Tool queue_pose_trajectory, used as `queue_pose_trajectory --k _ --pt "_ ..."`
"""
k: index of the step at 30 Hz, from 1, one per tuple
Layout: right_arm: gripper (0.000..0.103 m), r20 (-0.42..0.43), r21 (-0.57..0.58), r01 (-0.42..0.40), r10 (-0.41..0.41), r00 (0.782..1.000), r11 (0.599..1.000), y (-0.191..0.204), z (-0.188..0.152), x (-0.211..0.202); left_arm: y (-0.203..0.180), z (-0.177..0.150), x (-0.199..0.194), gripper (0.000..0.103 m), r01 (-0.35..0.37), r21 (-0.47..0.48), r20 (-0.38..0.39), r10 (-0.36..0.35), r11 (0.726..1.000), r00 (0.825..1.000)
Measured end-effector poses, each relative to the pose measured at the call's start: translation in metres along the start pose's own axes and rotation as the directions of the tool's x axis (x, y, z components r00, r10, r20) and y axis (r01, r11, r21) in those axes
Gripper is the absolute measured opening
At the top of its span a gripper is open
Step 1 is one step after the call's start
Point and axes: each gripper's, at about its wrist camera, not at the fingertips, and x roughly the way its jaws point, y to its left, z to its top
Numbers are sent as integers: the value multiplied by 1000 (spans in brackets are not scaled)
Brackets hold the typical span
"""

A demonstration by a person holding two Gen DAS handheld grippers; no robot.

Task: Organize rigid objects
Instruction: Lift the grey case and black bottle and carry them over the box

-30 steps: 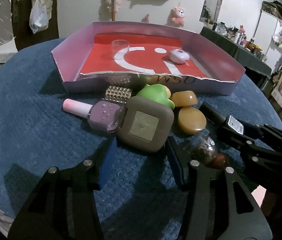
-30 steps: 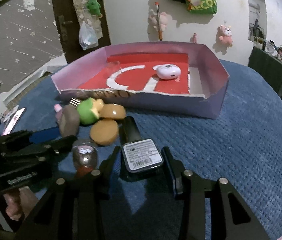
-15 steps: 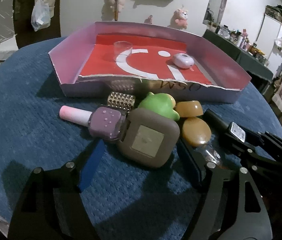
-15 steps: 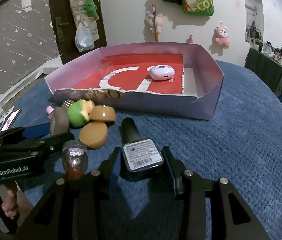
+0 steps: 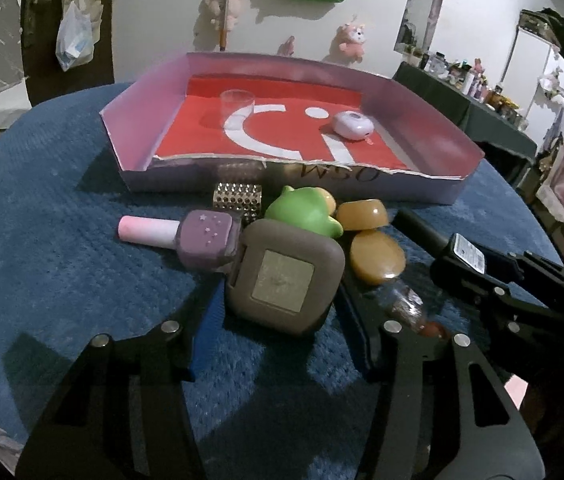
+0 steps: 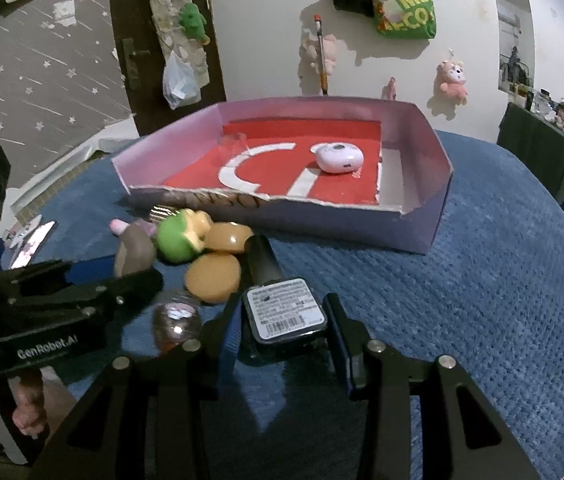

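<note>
Left wrist view: left gripper (image 5: 278, 316), jaws just closed in, is seen flanking the taupe square compact (image 5: 285, 282); pad contact cannot be told. The compact leans on a purple polish bottle (image 5: 186, 238) beside the tray (image 5: 142, 120), probably staged for loading (2 items already inside).

Right wrist view: right gripper (image 6: 282, 328) is clamped on the dark bottle (image 6: 282, 308), label legible only here.
</note>
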Motion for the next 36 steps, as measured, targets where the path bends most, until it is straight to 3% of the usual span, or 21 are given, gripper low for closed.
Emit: queue_pose_trajectory --k 15,36 --pt "43 25 -4 -59 59 998 998 12 14 -14 1 8 -17 51 33 11 45 -33 999 998" --pt "43 65 -15 -80 80 995 997 9 52 -15 3 49 -21 50 36 43 93 -40 998 995"
